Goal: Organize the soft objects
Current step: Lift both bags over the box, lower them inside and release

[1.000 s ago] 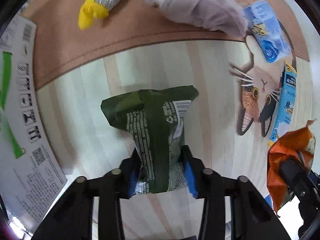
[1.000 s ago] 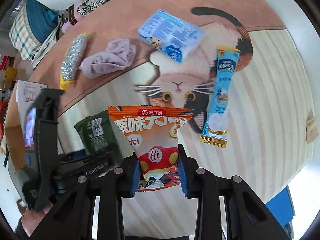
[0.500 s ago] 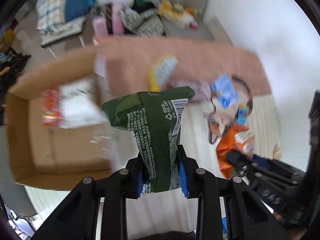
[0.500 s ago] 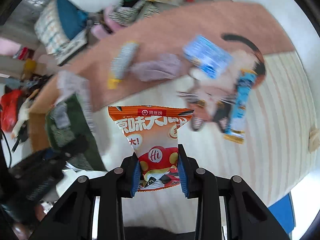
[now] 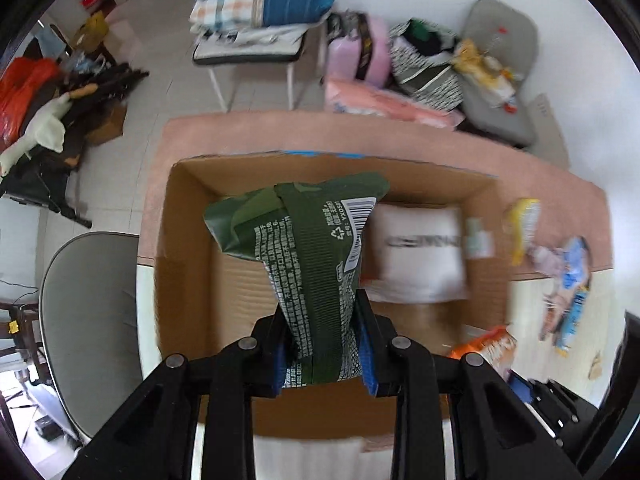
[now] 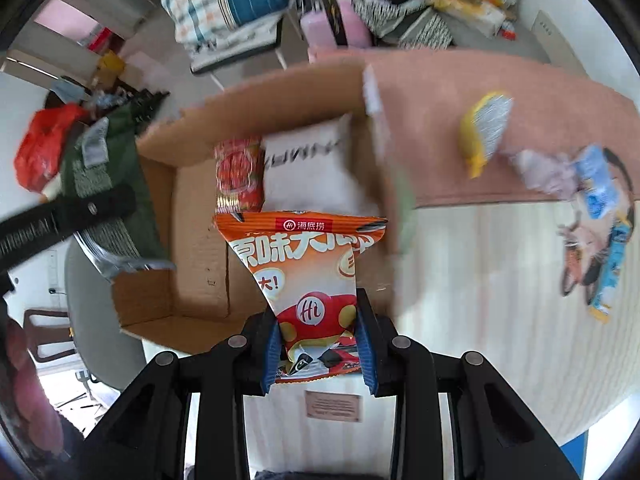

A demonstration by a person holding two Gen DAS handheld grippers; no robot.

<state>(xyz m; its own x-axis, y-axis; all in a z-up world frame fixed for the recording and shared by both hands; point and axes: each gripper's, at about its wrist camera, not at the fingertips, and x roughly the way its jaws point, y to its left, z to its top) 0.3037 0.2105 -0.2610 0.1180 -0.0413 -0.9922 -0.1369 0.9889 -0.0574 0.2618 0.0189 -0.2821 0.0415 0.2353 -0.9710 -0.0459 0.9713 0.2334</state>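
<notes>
My left gripper (image 5: pixel 323 354) is shut on a dark green snack bag (image 5: pixel 308 264) and holds it above the open cardboard box (image 5: pixel 188 280). My right gripper (image 6: pixel 318 354) is shut on an orange snack bag (image 6: pixel 308 272) near the box's right front part (image 6: pixel 200 248). Inside the box lie a white pillow pack (image 6: pixel 312 168) and a red packet (image 6: pixel 238 172). The green bag also shows at the left of the right wrist view (image 6: pixel 108 184). The orange bag shows at lower right in the left wrist view (image 5: pixel 486 346).
On the pink mat (image 6: pixel 460 80) and striped table (image 6: pixel 480 280) lie a yellow brush (image 6: pixel 486 128), a grey cloth (image 6: pixel 544 172), a blue pack (image 6: pixel 600 188) and a blue sachet (image 6: pixel 612 272). A grey chair (image 5: pixel 88 312) stands left of the box. Clutter lies beyond the table.
Both grippers have swung left from the cat mat area to over the cardboard box, each still holding its bag. The box with the white pack and red packet came into view.
</notes>
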